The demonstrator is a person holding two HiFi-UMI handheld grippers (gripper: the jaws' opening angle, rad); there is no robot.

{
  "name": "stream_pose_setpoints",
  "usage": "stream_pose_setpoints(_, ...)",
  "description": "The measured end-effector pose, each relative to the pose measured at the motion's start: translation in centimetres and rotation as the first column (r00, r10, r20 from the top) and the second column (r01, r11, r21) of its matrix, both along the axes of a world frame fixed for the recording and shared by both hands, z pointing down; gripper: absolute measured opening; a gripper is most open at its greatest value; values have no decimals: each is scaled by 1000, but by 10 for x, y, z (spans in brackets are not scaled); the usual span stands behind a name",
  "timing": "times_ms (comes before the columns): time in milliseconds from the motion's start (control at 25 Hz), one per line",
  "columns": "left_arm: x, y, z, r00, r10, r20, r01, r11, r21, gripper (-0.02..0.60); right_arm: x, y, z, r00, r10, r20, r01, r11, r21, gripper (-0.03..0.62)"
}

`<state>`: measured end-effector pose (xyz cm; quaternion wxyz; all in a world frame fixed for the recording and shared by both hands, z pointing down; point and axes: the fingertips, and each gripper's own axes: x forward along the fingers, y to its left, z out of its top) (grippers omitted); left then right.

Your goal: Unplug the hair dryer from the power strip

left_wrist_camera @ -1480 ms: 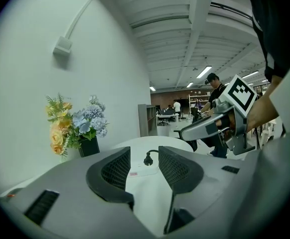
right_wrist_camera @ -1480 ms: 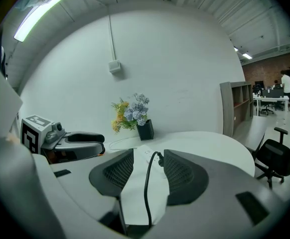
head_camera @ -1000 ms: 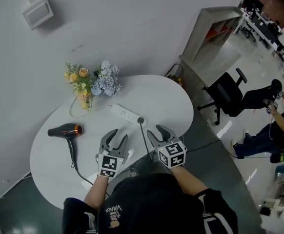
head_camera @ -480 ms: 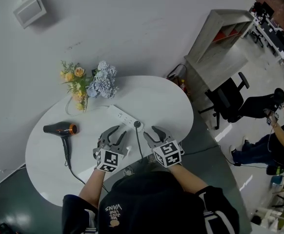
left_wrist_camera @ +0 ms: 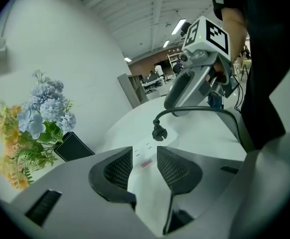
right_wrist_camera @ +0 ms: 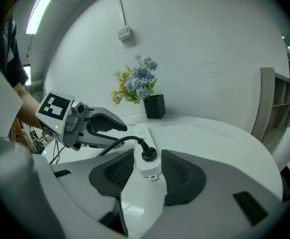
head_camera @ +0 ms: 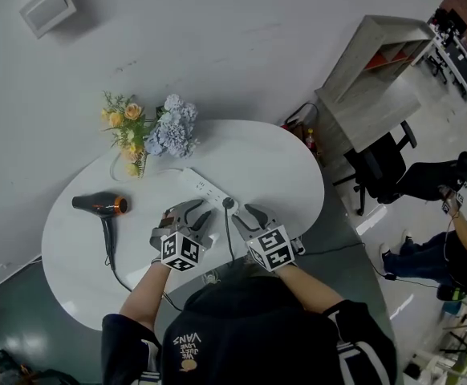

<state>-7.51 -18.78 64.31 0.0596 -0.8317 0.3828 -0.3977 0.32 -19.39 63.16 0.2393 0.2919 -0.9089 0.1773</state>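
Plug (head_camera: 228, 204) sitting in end socket of power strip (head_camera: 205, 189) on table (head_camera: 274, 167); hair dryer (head_camera: 101, 206) lying well apart at left. Right hand-held gripper (right_wrist_camera: 147, 163) released, jaws flanking strip's plug end, not pressing. Left hand-held gripper (left_wrist_camera: 144, 156) released, jaws just narrowing slightly, gripping nothing, strip showing beyond gap.

Black hooded top (head_camera: 249, 327), white lettering (head_camera: 187, 348) printed at the back of the hood. Dark sleeves (head_camera: 129, 345) with white stripes. Left gripper (head_camera: 189, 213) and right gripper (head_camera: 245, 213) alike: smooth grey shells, curved jaws lined with black ribbed pads (left_wrist_camera: 119, 169), a white cube (head_camera: 180, 250) of black square markers on top of each. Small green light (right_wrist_camera: 57, 127) beside the left one's cube.
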Motion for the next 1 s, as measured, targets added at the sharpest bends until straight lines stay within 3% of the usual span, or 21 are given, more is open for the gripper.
stream_pose_setpoints(200,1,-6,16,996,45,81,-44,999,-19,161,-6,-4,10,998,-60,-36,61,997,45,173)
stream_pose_setpoints(360,2,-12,25,987,90,134,-87,996,-28,161,-15,-9,5,991,-133,-28,136,979,149,173)
stream_pose_setpoints(520,4,-16,31,973,145,182,-140,989,-36,161,-21,-13,10,981,-192,-40,196,965,172,173)
stream_pose_setpoints(840,3,-20,41,951,208,230,-197,978,-71,161,-35,-18,11,949,-301,-96,316,916,247,170)
stream_pose_setpoints(1000,3,-20,47,939,234,252,-218,972,-90,161,-39,-21,12,938,-329,-111,347,896,275,118)
